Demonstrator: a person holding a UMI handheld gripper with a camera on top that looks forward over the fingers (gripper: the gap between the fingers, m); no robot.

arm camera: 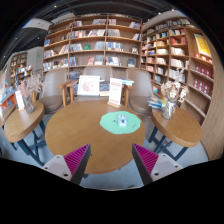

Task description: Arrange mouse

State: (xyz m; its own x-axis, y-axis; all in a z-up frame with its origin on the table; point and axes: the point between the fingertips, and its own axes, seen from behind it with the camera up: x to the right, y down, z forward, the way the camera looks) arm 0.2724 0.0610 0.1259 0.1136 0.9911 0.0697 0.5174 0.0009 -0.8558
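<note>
Mouse waiting on its green mat

Mouse (123, 121), small and pale, is sitting at the middle of a round green mat (119, 123), which is lying toward the right edge of a round wooden table (85, 135). The gripper (111, 159) is hovering at the table's near edge with its jaws spread wide and nothing between the pink pads (146, 157); the mouse is lying well beyond them. Smaller tables (22, 122) are standing at either side, and display cards (89, 86) are leaning up behind. Bookshelves (95, 45) are lining the walls all around.
</note>
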